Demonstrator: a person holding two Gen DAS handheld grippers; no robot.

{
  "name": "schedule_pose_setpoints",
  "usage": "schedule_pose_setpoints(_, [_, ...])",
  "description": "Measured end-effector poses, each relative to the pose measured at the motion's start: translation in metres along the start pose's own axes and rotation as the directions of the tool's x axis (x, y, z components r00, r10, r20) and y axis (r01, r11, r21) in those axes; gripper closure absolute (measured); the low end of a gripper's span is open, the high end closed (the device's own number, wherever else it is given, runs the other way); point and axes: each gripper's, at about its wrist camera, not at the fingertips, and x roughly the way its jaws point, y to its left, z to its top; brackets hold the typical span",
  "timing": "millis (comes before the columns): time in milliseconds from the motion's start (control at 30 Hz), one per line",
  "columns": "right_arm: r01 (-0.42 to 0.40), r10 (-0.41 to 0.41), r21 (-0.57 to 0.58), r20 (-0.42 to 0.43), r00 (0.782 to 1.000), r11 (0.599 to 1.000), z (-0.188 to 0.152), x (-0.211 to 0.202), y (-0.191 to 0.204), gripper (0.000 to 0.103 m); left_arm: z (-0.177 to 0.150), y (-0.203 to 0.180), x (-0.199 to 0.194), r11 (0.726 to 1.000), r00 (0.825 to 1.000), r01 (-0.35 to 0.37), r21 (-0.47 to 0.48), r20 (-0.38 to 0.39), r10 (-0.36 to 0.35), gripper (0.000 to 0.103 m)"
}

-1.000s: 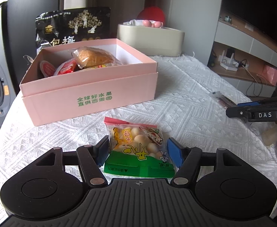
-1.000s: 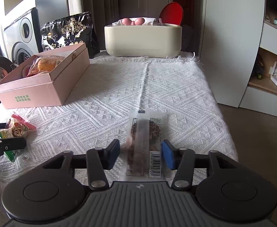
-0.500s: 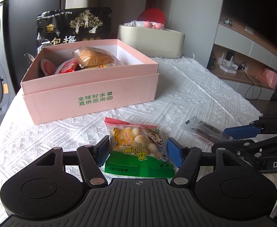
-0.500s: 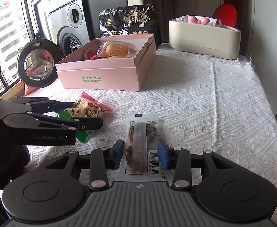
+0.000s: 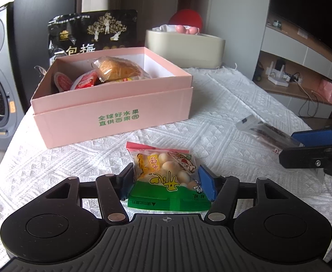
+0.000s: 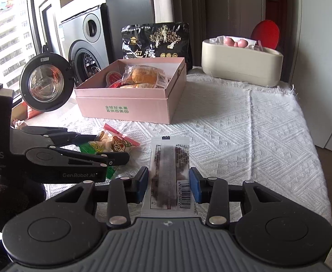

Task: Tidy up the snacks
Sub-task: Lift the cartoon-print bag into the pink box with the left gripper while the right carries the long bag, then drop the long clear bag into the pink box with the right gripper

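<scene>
We carry both snacks to the far pink box (image 5: pixel 120 111). The left claw (image 5: pixel 166 181) grips the egg-biscuit packet (image 5: pixel 163 176); the right claw (image 6: pixel 168 182) grips the clear bar wrapper (image 6: pixel 169 176). We lift each clear of the near rim before releasing.

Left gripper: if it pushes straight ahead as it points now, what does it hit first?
Probably the pink box. The left gripper, shut on the snack bag, points at the box's front wall with only bare tablecloth between. Depth is hard to judge.
</scene>
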Motion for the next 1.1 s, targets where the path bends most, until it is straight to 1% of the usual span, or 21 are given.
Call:
schedule_pose_setpoints(67, [0.007,-0.006,-0.010,0.027,1.000,1.000,0.005,-0.010,0.002,0.064,0.002,0.002,-0.006,0.999,1.000,0.019,-0.025,-0.011,-0.020,0.039])
schedule_pose_setpoints(100, [0.009,-0.009,-0.018,0.042,0.999,1.000,0.009,-0.015,0.002,0.064,0.005,0.004,-0.012,0.998,0.999,0.042,-0.042,-0.002,-0.042,0.039])
schedule_pose_setpoints(167, [0.012,-0.009,-0.035,0.083,0.997,0.999,0.021,-0.027,0.003,0.064,0.017,0.006,-0.030,0.997,0.997,0.067,-0.049,0.052,-0.064,0.040])
schedule_pose_setpoints(233, [0.011,-0.003,-0.054,0.135,0.991,0.998,0.037,-0.040,0.003,0.064,0.037,0.011,-0.055,0.998,0.988,0.056,-0.034,0.145,-0.050,0.040])
schedule_pose_setpoints(300, [0.014,0.000,-0.071,0.190,0.982,0.997,0.054,-0.052,0.004,0.064,0.067,0.019,-0.076,0.999,0.973,0.036,-0.023,0.230,-0.029,0.040])
schedule_pose_setpoints(333, [0.015,0.002,-0.078,0.216,0.976,0.997,0.063,-0.057,0.004,0.064,0.079,0.024,-0.081,0.999,0.967,0.033,-0.029,0.252,-0.024,0.039])
schedule_pose_setpoints(400, [0.023,0.000,-0.088,0.255,0.967,0.996,0.076,-0.062,0.006,0.064,0.109,0.040,-0.082,0.997,0.963,0.053,-0.052,0.269,-0.037,0.039])
schedule_pose_setpoints(433, [0.030,-0.005,-0.090,0.268,0.964,0.995,0.081,-0.063,0.006,0.064,0.125,0.050,-0.077,0.994,0.962,0.066,-0.083,0.270,-0.041,0.039])
schedule_pose_setpoints(500, [0.044,-0.017,-0.090,0.282,0.959,0.995,0.091,-0.062,0.007,0.064,0.148,0.070,-0.064,0.986,0.964,0.057,-0.158,0.266,-0.014,0.039])
schedule_pose_setpoints(533, [0.046,-0.019,-0.089,0.285,0.958,0.995,0.094,-0.060,0.007,0.064,0.157,0.081,-0.055,0.978,0.966,0.061,-0.201,0.257,-0.007,0.039])
schedule_pose_setpoints(567, [0.045,-0.019,-0.087,0.284,0.959,0.995,0.096,-0.059,0.006,0.064,0.163,0.091,-0.043,0.967,0.972,0.078,-0.243,0.234,-0.020,0.039])
schedule_pose_setpoints(600, [0.044,-0.018,-0.088,0.281,0.960,0.995,0.097,-0.057,0.006,0.064,0.166,0.102,-0.026,0.954,0.981,0.105,-0.279,0.189,-0.053,0.039])
schedule_pose_setpoints(667, [0.048,-0.021,-0.092,0.272,0.962,0.995,0.097,-0.053,0.006,0.064,0.163,0.115,0.015,0.942,0.991,0.133,-0.308,0.051,-0.123,0.039])
schedule_pose_setpoints(700, [0.051,-0.025,-0.094,0.267,0.963,0.994,0.096,-0.052,0.006,0.064,0.155,0.116,0.035,0.948,0.993,0.109,-0.299,-0.016,-0.119,0.039])
schedule_pose_setpoints(733, [0.056,-0.029,-0.095,0.262,0.965,0.994,0.095,-0.051,0.006,0.064,0.144,0.114,0.051,0.959,0.994,0.055,-0.277,-0.077,-0.079,0.039])
schedule_pose_setpoints(767, [0.060,-0.033,-0.096,0.260,0.965,0.994,0.094,-0.050,0.006,0.064,0.138,0.112,0.059,0.966,0.993,0.018,-0.259,-0.107,-0.047,0.039])
schedule_pose_setpoints(800, [0.061,-0.034,-0.098,0.259,0.965,0.993,0.093,-0.051,0.006,0.064,0.132,0.111,0.062,0.972,0.995,-0.008,-0.236,-0.099,-0.016,0.039])
schedule_pose_setpoints(833, [0.061,-0.033,-0.100,0.258,0.966,0.993,0.094,-0.051,0.006,0.064,0.131,0.110,0.059,0.973,0.997,-0.007,-0.230,-0.071,-0.010,0.039])
schedule_pose_setpoints(933, [0.069,-0.041,-0.107,0.248,0.968,0.992,0.098,-0.048,0.006,0.064,0.137,0.122,0.039,0.956,0.997,0.077,-0.285,0.041,-0.068,0.039])
schedule_pose_setpoints(1000, [0.074,-0.046,-0.108,0.242,0.969,0.991,0.101,-0.044,0.008,0.064,0.146,0.126,0.020,0.950,0.989,0.117,-0.291,0.117,-0.086,0.039])
schedule_pose_setpoints(1100, [0.060,-0.031,-0.117,0.241,0.970,0.991,0.113,-0.038,0.012,0.064,0.154,0.128,-0.008,0.940,0.972,0.162,-0.301,0.212,-0.099,0.039])
